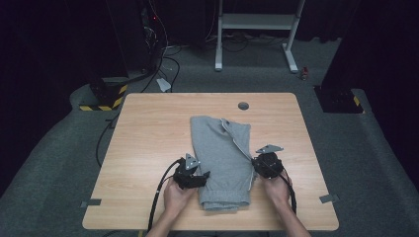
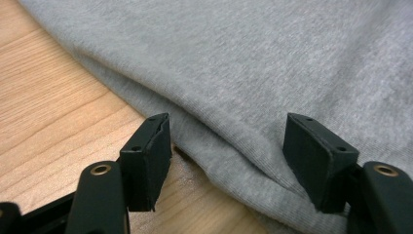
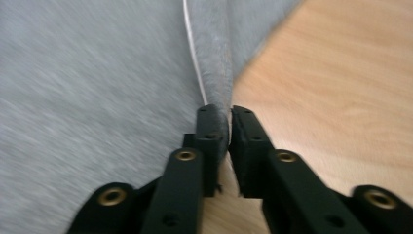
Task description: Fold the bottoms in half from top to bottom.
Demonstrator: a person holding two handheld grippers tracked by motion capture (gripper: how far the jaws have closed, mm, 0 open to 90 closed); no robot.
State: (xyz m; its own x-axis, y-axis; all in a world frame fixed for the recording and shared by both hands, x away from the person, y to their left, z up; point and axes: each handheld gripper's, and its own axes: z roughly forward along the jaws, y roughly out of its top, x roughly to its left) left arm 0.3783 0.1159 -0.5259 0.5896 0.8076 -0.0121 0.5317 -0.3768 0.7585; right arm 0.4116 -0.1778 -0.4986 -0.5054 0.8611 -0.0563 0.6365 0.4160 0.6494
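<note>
A grey folded garment (image 1: 220,158) lies lengthwise in the middle of the wooden table (image 1: 148,138), with a white drawstring (image 1: 236,140) along its right side. My left gripper (image 1: 203,175) rests at the garment's left edge near the cuffed end. In the left gripper view it (image 2: 226,156) is open, its pads set wide on either side of the folded grey edge (image 2: 243,63) without pressing it. My right gripper (image 1: 255,164) is at the garment's right edge. In the right gripper view it (image 3: 229,122) is shut on a raised ridge of grey cloth (image 3: 219,73) beside the drawstring (image 3: 192,53).
A round cable hole (image 1: 243,105) sits near the table's far edge. Behind the table stand a white frame (image 1: 257,22) and floor cables (image 1: 163,64). Bare wood lies left and right of the garment. Grey tape tabs (image 1: 91,202) mark the front corners.
</note>
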